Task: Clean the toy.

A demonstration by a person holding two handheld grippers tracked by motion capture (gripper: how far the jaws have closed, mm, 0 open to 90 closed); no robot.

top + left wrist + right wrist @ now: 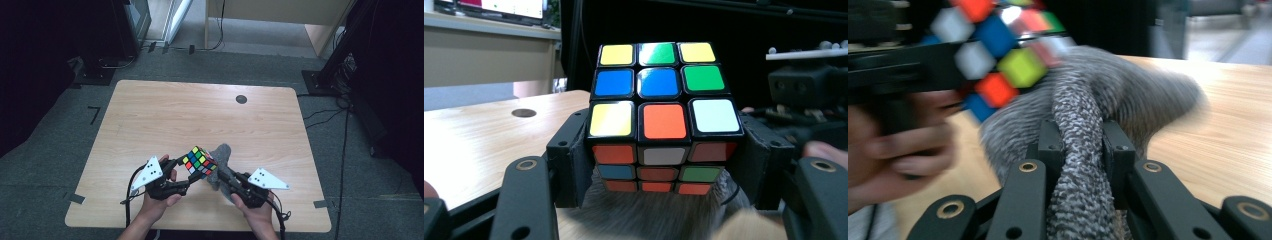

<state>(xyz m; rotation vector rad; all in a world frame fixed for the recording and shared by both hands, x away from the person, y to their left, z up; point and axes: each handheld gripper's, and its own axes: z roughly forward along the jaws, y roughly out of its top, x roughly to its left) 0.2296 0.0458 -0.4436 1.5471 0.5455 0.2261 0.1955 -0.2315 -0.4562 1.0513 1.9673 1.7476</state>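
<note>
While the cube is clamped in the left gripper above the table, a grey cloth is pinched by the right gripper, pressed against the cube.

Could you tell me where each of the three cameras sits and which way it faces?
High view: above the person's side, looking forward and down on the table; forearms, the left gripper and the right gripper enter from below.
Left gripper view: rides the left gripper, looking along black jaws clamped on the puzzle cube.
Right gripper view: rides the right gripper, looking along jaws pinching the grey cloth; the other hand shows blurred.
All three share cube and cloth.
</note>
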